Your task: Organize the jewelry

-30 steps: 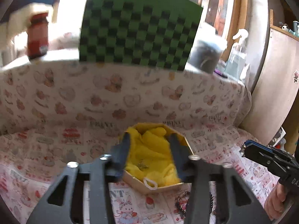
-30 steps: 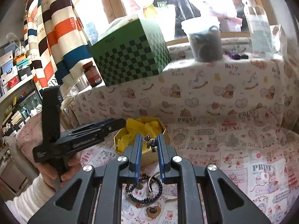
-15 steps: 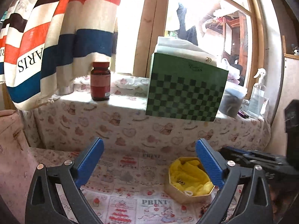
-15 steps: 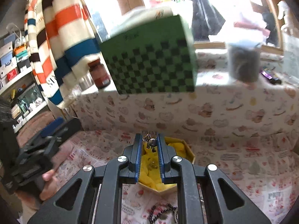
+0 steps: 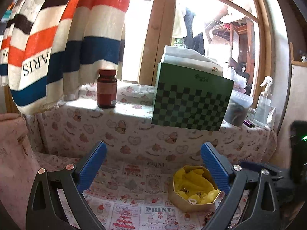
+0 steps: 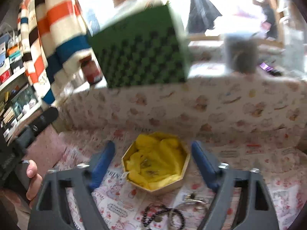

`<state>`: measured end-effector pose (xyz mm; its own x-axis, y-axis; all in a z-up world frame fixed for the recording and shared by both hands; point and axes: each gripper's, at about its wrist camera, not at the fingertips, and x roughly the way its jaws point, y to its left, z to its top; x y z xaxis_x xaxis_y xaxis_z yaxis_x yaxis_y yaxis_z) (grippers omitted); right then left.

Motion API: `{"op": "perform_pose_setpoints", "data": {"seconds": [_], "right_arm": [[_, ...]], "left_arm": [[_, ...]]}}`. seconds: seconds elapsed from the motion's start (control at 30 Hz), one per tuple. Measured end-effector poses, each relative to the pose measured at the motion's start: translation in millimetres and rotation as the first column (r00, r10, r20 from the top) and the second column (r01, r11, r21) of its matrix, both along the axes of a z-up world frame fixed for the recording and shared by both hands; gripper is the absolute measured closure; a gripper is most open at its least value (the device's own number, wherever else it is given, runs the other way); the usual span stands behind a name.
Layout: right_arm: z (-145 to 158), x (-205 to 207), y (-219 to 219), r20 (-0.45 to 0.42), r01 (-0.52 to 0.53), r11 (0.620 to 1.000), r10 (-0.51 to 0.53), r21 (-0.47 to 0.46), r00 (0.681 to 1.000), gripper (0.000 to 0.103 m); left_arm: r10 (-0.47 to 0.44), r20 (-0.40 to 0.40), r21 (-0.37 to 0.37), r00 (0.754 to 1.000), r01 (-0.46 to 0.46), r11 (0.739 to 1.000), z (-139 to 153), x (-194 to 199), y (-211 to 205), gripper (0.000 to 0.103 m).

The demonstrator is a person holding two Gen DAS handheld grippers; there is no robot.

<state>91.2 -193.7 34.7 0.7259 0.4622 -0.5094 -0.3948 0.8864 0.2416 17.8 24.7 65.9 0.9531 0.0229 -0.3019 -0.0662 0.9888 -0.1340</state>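
A gold hexagonal box (image 6: 156, 168) lined with yellow cloth sits on the printed tablecloth and holds small metal jewelry pieces (image 6: 146, 163). It also shows in the left wrist view (image 5: 193, 187). My right gripper (image 6: 153, 163) is open, its jaws spread either side of the box and above it. A dark bead bracelet (image 6: 163, 216) and a metal ring (image 6: 191, 205) lie on the cloth in front of the box. My left gripper (image 5: 153, 166) is open and empty, left of the box. The right gripper's body (image 5: 268, 174) shows at the right.
A green checkered box (image 5: 190, 99), a brown bottle (image 5: 106, 89), a plastic tub (image 5: 238, 109) and a spray bottle (image 5: 265, 103) stand on the raised ledge behind. A striped towel (image 5: 57, 44) hangs at the left. A pink bag (image 5: 17, 153) sits at far left.
My right gripper has opened and no longer holds the small metal piece, which now lies in the yellow box. The left gripper has drawn back a little.
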Motion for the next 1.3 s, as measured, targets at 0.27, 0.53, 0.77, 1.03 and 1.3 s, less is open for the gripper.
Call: {"op": "perform_pose_setpoints", "data": {"seconds": [0.27, 0.53, 0.77, 1.03, 1.3], "right_arm": [[10.4, -24.6, -51.3, 0.032, 0.111, 0.994, -0.111, -0.015, 0.993, 0.017], [11.5, -52.4, -84.4, 0.046, 0.125, 0.991, -0.127, 0.041, 0.991, 0.015], [-2.1, -71.6, -82.5, 0.072, 0.025, 1.000, -0.025, 0.011, 0.997, 0.014], [-29.6, -59.2, -76.1, -0.008, -0.020, 0.998, 0.020, -0.053, 1.000, 0.014], [-35.2, -54.3, -86.9, -0.117, -0.059, 0.998, 0.062, 0.034, 0.991, 0.014]], "left_arm": [[-0.025, 0.023, 0.035, 0.999, 0.024, 0.999, 5.2, -9.6, -16.6, 0.003], [-0.072, 0.037, 0.060, 0.997, 0.070, 0.996, 21.7, -28.3, -35.0, 0.000], [-0.084, 0.020, 0.100, 0.996, 0.082, 0.992, 1.8, -46.7, -53.5, 0.000], [-0.016, -0.087, 0.122, 0.996, 0.027, 0.992, -34.4, -30.3, -62.6, 0.000], [-0.023, -0.121, 0.063, 0.992, 0.031, 0.998, -41.9, -30.3, -60.4, 0.000]]}}
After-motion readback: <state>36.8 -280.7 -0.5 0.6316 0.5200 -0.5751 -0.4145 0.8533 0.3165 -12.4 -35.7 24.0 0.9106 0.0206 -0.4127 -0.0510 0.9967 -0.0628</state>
